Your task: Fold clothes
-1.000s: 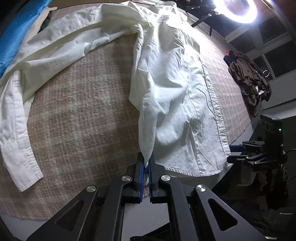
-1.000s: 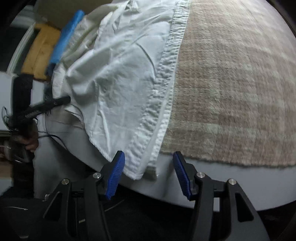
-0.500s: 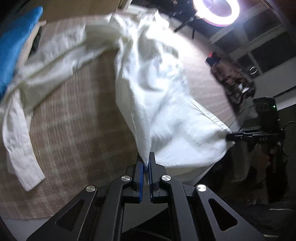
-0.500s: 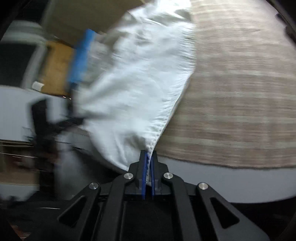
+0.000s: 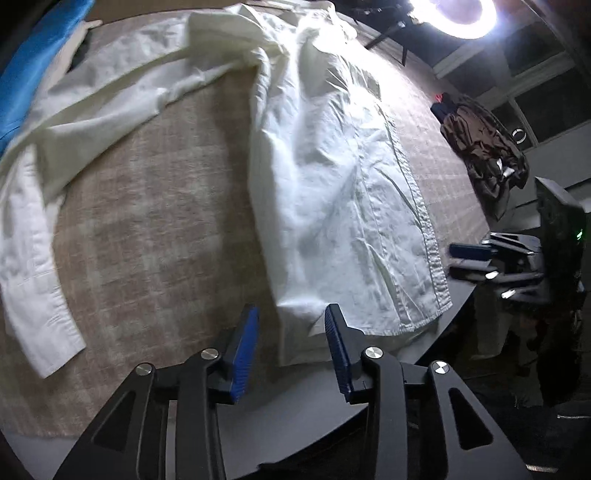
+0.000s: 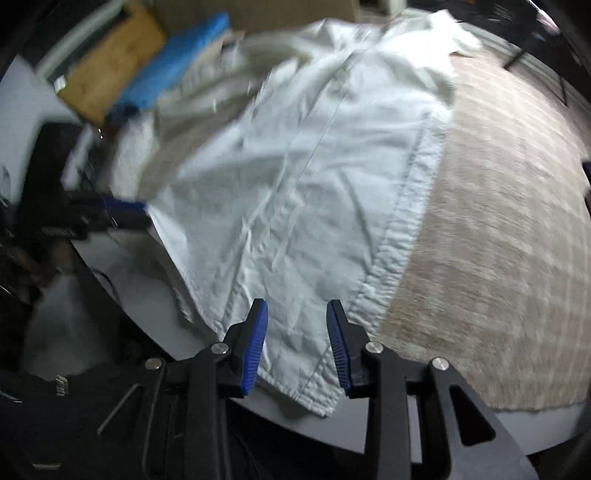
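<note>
A white button-up shirt [image 5: 332,177] lies spread on the plaid cloth [image 5: 155,221], one long sleeve [image 5: 33,258] stretched out to the left. My left gripper [image 5: 291,317] hovers over the shirt's near left hem corner; its jaws are opening and the cloth lies loose between them, untouched by the pads. In the right wrist view the shirt [image 6: 295,184] hangs its right hem corner over the table edge. My right gripper [image 6: 297,310] is opening above that corner and the fabric lies slack, not pinched. Each gripper shows at the edge of the other's view: the right gripper [image 5: 476,258] and the left gripper [image 6: 122,210].
A blue folded item [image 5: 33,62] sits at the far left. Brown clothes [image 5: 484,155] are heaped at the right edge, and a ring light [image 5: 454,14] shines behind. A cardboard box [image 6: 107,70] stands beyond the blue item. The plaid cloth [image 6: 498,221] runs on to the right.
Half a second ago both grippers were shut on the shirt's hem corners and held the hem lifted. Both have let go, and the hem now rests on the table.
</note>
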Motion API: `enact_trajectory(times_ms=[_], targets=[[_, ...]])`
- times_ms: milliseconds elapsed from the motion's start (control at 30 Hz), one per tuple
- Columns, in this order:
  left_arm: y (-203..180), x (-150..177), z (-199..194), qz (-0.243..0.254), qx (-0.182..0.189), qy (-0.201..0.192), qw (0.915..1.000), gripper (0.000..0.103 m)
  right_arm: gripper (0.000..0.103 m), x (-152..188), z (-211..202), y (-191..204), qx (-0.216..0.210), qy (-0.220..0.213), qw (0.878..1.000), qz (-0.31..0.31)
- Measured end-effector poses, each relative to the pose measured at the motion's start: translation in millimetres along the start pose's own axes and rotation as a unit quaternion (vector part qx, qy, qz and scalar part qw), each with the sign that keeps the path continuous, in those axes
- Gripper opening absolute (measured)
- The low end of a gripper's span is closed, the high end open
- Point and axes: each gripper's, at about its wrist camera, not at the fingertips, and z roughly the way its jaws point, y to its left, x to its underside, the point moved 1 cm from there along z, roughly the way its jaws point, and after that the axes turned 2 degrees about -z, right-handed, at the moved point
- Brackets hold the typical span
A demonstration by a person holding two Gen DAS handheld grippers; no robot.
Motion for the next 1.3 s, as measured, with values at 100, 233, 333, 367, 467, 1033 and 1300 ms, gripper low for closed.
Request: enact_trajectory(times_ms=[100,233,333,367,467,1033,1300], targets=[[-5.2,3.4,6.7,0.012,0.003,0.009,0.9999,0.033,0.033,1.4,16.7,8.9,0.038,0.030,0.998,-0.050],[1.4,5.8,13.6,0.007,0.000,0.017,0.9998,0.007,0.033,12.5,30.7,9.5,0.052,0.078,0.993,-0.074],[-1.3,12.4,17.1,0.017,0.001,0.034,0.9993,0.007,0.029,20.3,34.6,7.9,0.050,0.126,0.987,-0.086],[-2.5,15.2,13.6,0.025,-0.005,0.040,0.9989,0.007,0.029,19.6,28.1,7.1,0.045,0.128,0.987,-0.087],[-0.8,10.0,-16.0,0.037,-0.020,0.014,0.9990,0.013,0.026,-3.7,-5.7,-5.1,0.009,0.066,0.997,-0.048],[33.2,-227.4,36.4,-0.065,-0.002,-0.061,0.9960,0.041,0.021,-161.2,39.8,-105.8,-0.002,-0.064,0.993,0.096],[54.7,-224.3,44.7,-0.033,-0.065,-0.041,0.9965,0.012,0.021,-165.4,60.6,-111.7,0.023,-0.035,0.997,0.066]])
